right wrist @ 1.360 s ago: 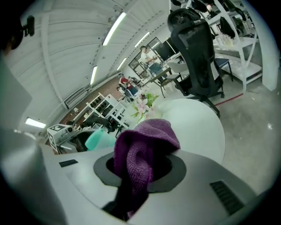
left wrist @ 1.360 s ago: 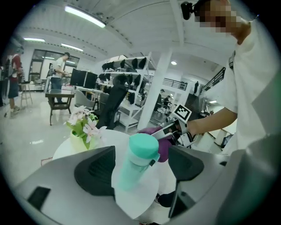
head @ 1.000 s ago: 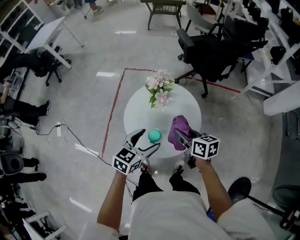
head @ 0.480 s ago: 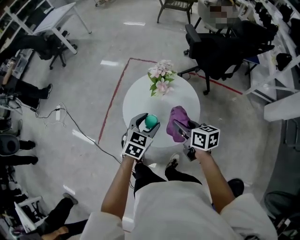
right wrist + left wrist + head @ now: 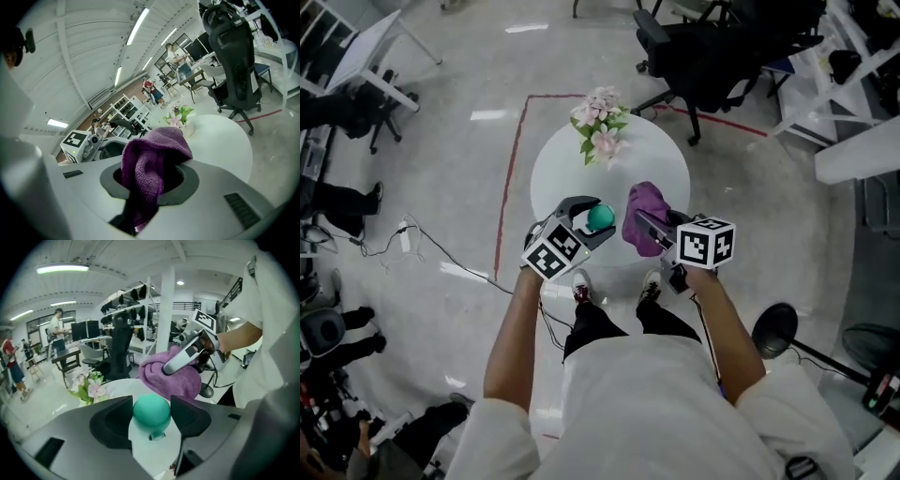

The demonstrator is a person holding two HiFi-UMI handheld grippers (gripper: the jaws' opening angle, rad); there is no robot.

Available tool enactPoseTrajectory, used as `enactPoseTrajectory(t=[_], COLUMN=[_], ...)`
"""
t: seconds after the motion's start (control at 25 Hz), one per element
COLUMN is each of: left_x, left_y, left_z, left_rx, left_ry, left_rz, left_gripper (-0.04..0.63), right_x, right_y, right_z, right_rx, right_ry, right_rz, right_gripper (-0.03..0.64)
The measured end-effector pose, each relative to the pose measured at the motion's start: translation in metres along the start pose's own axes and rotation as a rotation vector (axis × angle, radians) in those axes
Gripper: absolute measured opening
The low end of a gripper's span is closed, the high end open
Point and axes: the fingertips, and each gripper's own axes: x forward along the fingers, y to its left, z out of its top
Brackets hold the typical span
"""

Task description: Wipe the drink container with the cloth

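Note:
A small teal drink container (image 5: 601, 217) with a rounded top stands on the round white table (image 5: 567, 178) near its front edge. My left gripper (image 5: 594, 218) has just been closing, and its pads now press on both sides of the container (image 5: 151, 411). My right gripper (image 5: 641, 223) is shut on a bunched purple cloth (image 5: 645, 208), held just right of the container and above the table. In the right gripper view the cloth (image 5: 150, 157) fills the space between the jaws and hangs down. In the left gripper view the cloth (image 5: 178, 378) sits just behind the container.
A bunch of pink and white flowers (image 5: 597, 120) stands at the table's far side. A black office chair (image 5: 712, 56) is beyond the table, and red tape (image 5: 511, 169) marks the floor. Cables lie on the floor at left. People stand far off at desks.
My left gripper stood open beside the container a second ago; it has since rolled, moved in and closed around it. My right gripper has kept still with the cloth.

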Motion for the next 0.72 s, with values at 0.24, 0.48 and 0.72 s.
enactPoseTrajectory(t=[0.24, 0.48, 0.72], left_x=[0.007, 0.007, 0.009], left_y=[-0.01, -0.016, -0.019], left_z=[0.0, 0.006, 0.008], left_rx=[0.232, 0.376, 0.462], left_ry=[0.027, 0.007, 0.001], left_rz=[-0.288, -0.498, -0.578], left_gripper=[0.262, 0.262, 0.264], right_x=[0.003, 0.005, 0.026], right_y=[0.007, 0.023, 0.008], right_z=[-0.011, -0.008, -0.01], right_rx=[0.004, 0.07, 0.131], right_ry=[-0.041, -0.149, -0.191], right_rz=[-0.026, 0.004, -0.121], right_gripper=[0.107, 0.106, 0.106])
